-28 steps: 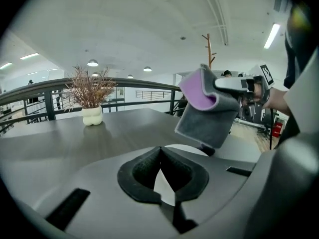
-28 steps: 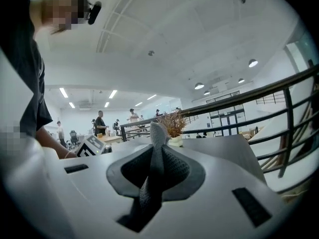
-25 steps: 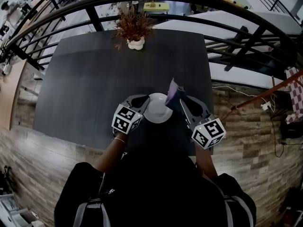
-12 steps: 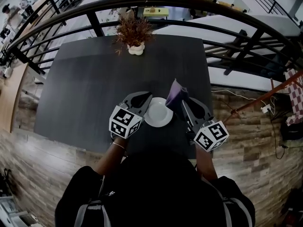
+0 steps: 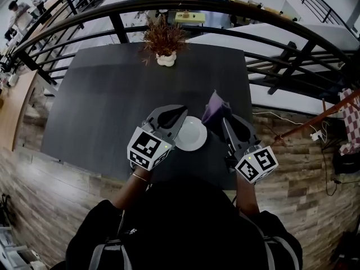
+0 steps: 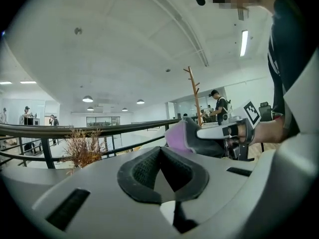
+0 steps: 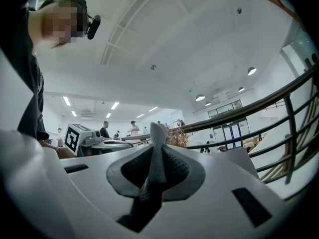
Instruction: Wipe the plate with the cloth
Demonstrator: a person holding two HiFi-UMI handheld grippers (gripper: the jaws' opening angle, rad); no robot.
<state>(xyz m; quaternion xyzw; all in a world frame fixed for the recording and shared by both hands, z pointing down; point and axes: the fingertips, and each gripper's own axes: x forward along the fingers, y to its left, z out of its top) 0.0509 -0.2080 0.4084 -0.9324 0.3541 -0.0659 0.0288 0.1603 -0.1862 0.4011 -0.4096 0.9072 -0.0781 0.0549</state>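
The round white ceramic plate (image 5: 192, 135) lay flat with the dark grey rectangular table (image 5: 112, 106) under it. The table's near edge ran just on the person's side of the plate. The left gripper (image 5: 181, 113) hung at the plate's left, and one of its grey fingers covered the plate's left rim in the head view. Its jaws were closed pad against pad with nothing pinched between them; only a sliver of white showed through the gap below the pads. The right gripper (image 5: 223, 118) stood just right of the plate. Its jaws were clamped on the soft purple cloth (image 5: 215, 107), which rose in a peaked fold past the fingertips, near the plate's far right rim. Well beyond the plate stood a dried brown plant in a small white vase (image 5: 164, 44), and farther still from the plate ran a curved black metal railing (image 5: 225, 7).
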